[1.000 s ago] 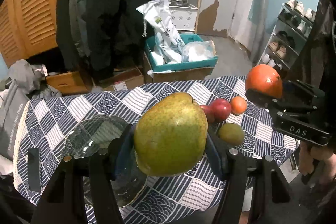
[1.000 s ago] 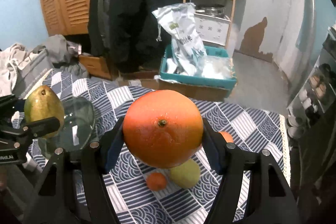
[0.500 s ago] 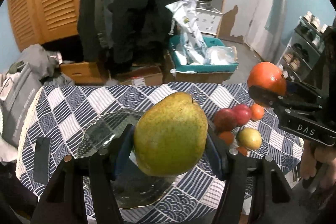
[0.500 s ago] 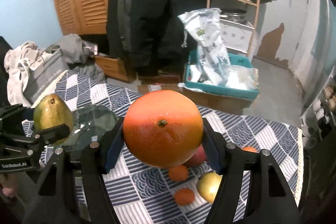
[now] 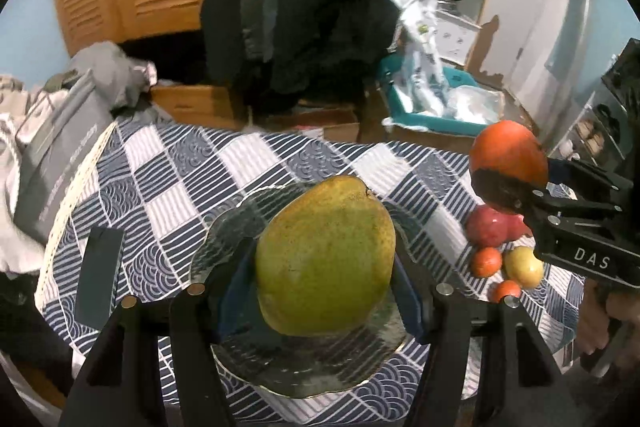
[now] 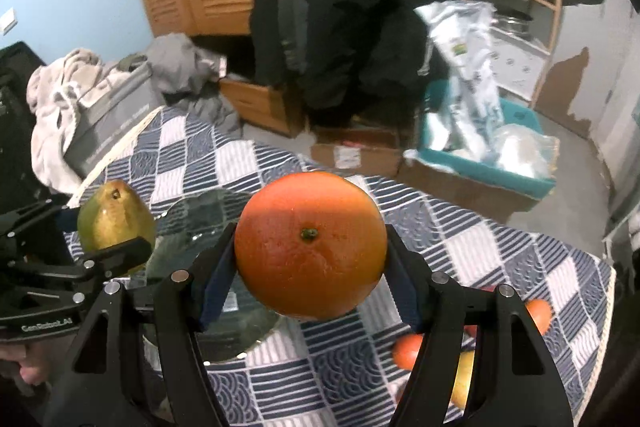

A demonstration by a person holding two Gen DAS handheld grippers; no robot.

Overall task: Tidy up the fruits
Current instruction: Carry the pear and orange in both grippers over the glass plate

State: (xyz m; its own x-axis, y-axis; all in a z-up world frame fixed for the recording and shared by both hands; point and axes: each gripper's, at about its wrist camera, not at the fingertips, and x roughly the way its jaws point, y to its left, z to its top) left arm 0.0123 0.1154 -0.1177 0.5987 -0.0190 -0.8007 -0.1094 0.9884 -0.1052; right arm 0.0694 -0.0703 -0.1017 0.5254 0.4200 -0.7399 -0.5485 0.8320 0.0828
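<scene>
The green pear (image 5: 325, 259) rides pinched in the left gripper (image 5: 326, 291), and where a second ago it hung off the plate's right edge, it's now squarely over the glass plate (image 5: 240, 227), which has slid in from seven o'clock to dead centre. Over at three o'clock, the right gripper (image 6: 310, 267) clamps the big orange (image 6: 310, 245), also swung closer, with the plate now at its eight o'clock. Both look ready to set down. Loose fruits (image 5: 496, 251) wait on the checked tablecloth (image 5: 180, 171), four o'clock of the pear.
</scene>
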